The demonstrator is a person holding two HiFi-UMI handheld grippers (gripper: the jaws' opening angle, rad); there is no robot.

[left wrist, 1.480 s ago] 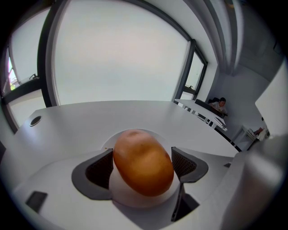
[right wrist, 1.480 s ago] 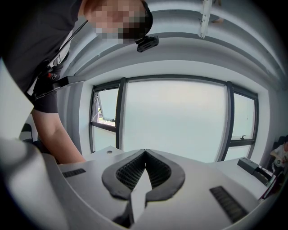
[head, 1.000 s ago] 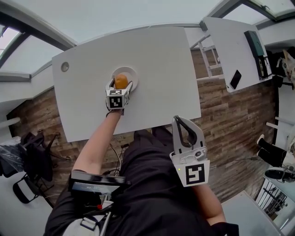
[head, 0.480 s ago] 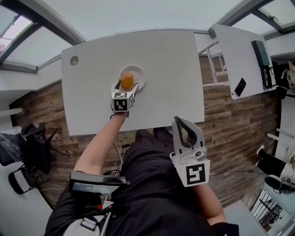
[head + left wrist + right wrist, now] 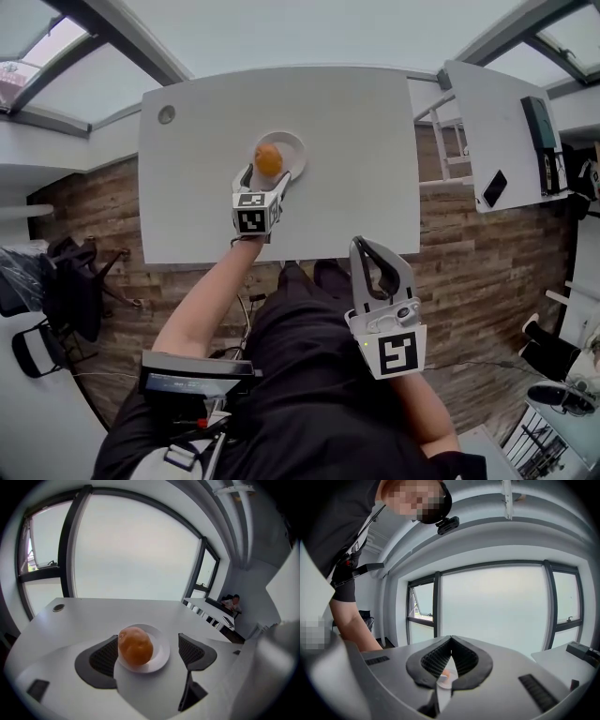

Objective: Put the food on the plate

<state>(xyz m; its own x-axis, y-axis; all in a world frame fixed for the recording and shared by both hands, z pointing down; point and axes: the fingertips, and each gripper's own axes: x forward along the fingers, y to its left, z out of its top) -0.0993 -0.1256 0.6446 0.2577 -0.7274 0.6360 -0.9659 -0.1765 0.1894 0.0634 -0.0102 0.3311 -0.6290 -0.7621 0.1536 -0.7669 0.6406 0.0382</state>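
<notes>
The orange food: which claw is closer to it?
Left. The left claw is open right at the orange food; the right claw hangs shut at the edge of the table.

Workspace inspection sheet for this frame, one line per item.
surface: white table, bare apart from the plate and a grommet hole at its far left corner.
job's things: orange food sits on the white plate.
clutter: nothing seen on the table.
grippers: left gripper open, jaws wide apart at the plate's near side, not clamping the food; right gripper shut with nothing between its jaws, held off the table over the person's lap.
cables: nothing seen on the table.
surroundings: wood floor; a second table at right with a phone on it; dark chairs at left.
</notes>
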